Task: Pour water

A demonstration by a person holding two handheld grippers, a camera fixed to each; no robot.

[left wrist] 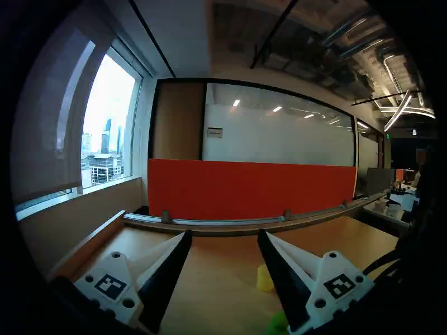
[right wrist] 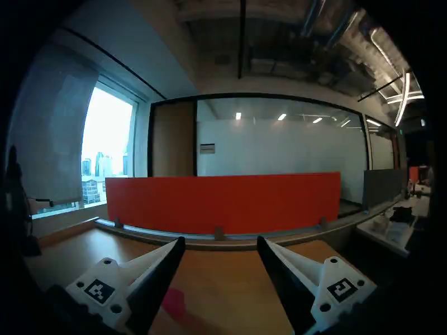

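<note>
Where the left gripper view looks along the left gripper, its jaws are seen spread and empty above a wooden desk. A yellow cup stands beside one finger, and a green object lies nearer the camera. In the right gripper view, the right gripper is likewise spread and empty, and a blurred pink object is seen on the desk.

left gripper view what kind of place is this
Probably an office: a wooden desk backed by an orange divider panel, a glass-walled room behind it, and a window onto city towers.
</note>
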